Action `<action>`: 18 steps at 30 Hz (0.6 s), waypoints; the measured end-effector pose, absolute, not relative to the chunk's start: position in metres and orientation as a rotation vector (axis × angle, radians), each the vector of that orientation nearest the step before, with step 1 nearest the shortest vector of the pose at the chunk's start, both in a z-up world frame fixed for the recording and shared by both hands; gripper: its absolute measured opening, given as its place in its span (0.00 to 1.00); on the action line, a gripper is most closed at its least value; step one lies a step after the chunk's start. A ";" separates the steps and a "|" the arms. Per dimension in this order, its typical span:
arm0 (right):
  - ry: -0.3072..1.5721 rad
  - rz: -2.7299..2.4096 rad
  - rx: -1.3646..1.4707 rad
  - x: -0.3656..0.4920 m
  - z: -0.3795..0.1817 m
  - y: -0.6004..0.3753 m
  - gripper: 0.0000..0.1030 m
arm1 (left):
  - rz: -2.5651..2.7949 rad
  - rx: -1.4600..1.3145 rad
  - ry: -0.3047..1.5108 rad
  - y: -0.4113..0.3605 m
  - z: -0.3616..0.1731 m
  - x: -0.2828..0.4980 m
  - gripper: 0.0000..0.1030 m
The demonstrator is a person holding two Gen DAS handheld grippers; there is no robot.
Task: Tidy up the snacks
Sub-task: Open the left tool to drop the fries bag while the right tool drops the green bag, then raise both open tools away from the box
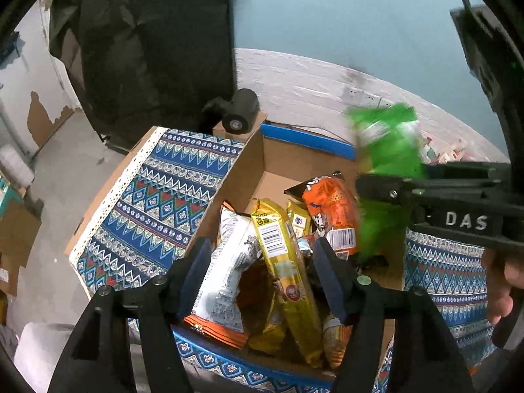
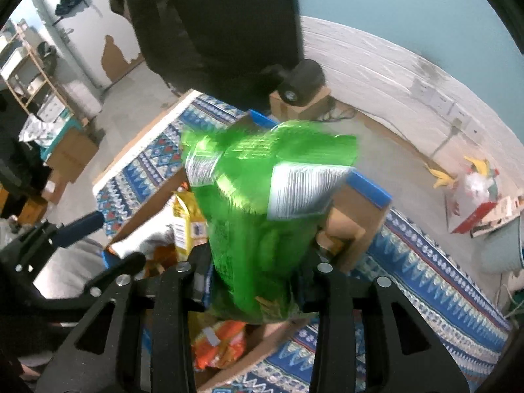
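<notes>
An open cardboard box (image 1: pixel 252 170) stands on a table with a blue patterned cloth (image 1: pixel 157 203). Inside lie a white bag (image 1: pixel 229 262), a long yellow pack (image 1: pixel 281 262), an orange bag (image 1: pixel 330 206) and other snacks. My left gripper (image 1: pixel 262 268) hovers over the box, open, its pads touching nothing. A green snack bag (image 2: pixel 255 203) hangs upright between the jaws of my right gripper (image 2: pixel 255 262) above the box's right part. The bag is blurred while the jaws look sharp and stand apart, and it hides the fingertips. From the left wrist view the green bag (image 1: pixel 389 144) and the right gripper (image 1: pixel 370 186) show at the right.
A black cylindrical device (image 1: pixel 240 114) sits on a small carton behind the box. A large black panel (image 1: pixel 157 49) rises beyond it. A person's hand (image 1: pixel 497 281) holds the right gripper. Cartons and a shelf (image 2: pixel 29 65) stand on the floor left; a red-and-white box (image 2: pixel 481 209) lies right.
</notes>
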State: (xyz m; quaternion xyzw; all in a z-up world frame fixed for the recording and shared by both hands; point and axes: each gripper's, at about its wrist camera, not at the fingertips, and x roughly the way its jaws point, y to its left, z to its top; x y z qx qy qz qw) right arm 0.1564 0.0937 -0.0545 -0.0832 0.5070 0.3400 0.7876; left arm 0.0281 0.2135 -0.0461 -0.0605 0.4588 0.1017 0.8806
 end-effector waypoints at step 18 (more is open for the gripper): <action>0.952 0.659 -0.145 0.127 -0.011 0.048 0.71 | 0.180 -0.106 0.890 0.192 -0.012 0.004 0.84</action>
